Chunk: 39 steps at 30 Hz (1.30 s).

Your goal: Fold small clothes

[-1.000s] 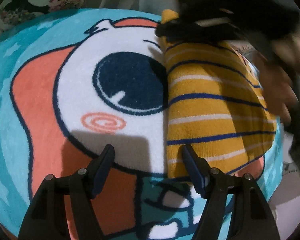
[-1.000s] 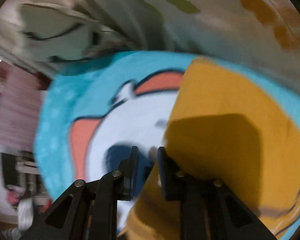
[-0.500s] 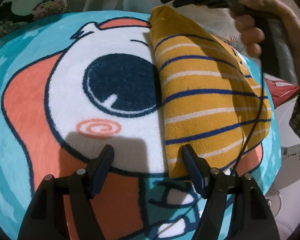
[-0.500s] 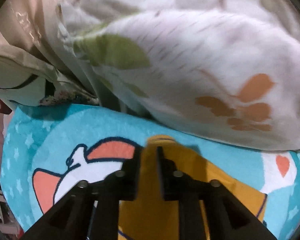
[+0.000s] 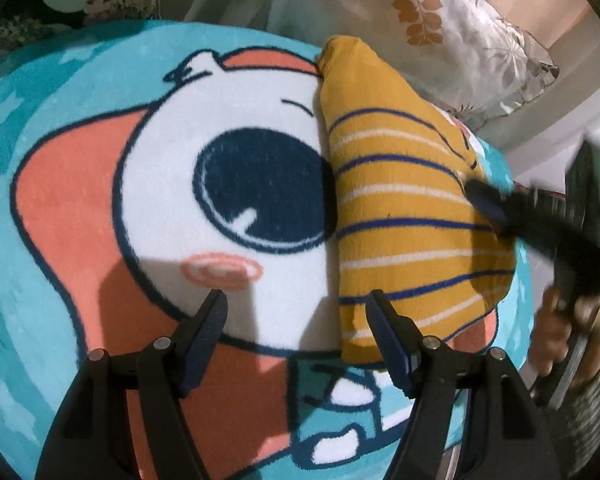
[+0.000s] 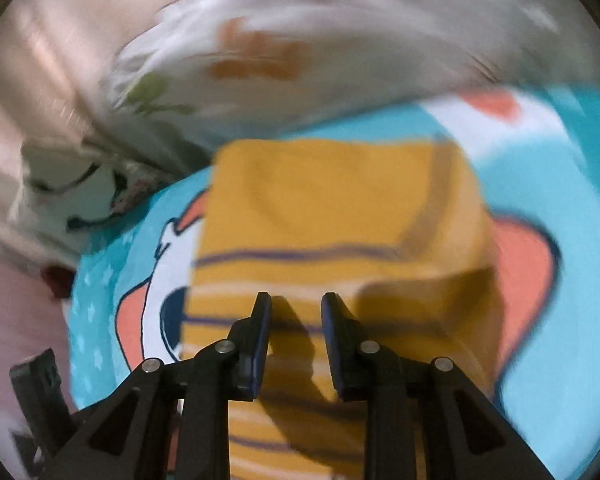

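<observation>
Folding step under way: striped garment lies doubled on the cartoon rug. Right gripper jaws opening, empty; left gripper jaws apart, empty. Next fold needs a fresh edge grip.

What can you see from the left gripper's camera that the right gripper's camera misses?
Only the left wrist view shows the person's hand holding the right gripper, and the cartoon mat's big dark eye. Only the right wrist view shows a white patch with a coral heart, and the right gripper's jaws opening with nothing between them. Both show the folded yellow striped garment on the mat and the leaf-print bedding behind.
</observation>
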{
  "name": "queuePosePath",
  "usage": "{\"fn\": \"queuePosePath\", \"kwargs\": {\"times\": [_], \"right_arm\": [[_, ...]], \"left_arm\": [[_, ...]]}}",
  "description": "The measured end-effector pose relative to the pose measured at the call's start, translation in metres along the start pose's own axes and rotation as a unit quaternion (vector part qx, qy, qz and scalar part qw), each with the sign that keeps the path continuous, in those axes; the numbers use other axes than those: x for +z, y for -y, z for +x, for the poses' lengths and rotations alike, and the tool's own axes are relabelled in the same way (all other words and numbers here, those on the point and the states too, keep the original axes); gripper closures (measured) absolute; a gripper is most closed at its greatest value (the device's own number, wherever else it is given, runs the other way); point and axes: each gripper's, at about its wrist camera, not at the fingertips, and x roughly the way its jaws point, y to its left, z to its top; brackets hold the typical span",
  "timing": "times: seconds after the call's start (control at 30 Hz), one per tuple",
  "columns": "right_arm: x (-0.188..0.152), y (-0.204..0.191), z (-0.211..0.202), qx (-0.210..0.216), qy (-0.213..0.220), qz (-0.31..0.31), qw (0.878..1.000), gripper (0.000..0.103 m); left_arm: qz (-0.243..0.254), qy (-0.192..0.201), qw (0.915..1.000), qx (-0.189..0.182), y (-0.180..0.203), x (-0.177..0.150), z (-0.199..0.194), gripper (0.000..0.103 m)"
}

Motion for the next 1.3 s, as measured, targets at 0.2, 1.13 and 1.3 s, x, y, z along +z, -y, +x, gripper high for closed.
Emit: {"fn": "queuePosePath", "kwargs": {"times": [0.2,1.13,1.3], "right_arm": [[-0.033,0.069,-0.044,-0.021,0.042,0.095,0.994,0.077],[-0.052,0.044,-0.021,-0.127,0.046,0.035,0.990,0.044],[-0.054,0.039,-0.030,-0.144,0.063,0.045,0.986,0.044]], "left_arm": [[0.019,0.000,0.9998,-0.003,0.020,-0.004,0.002,0.032],[0.040,-0.025,0.9966,0.067,0.034,-0.020,0.032,0.007],[0.052,-0.029,0.9968,0.054,0.029,-0.019,0.030,0.006]]}}
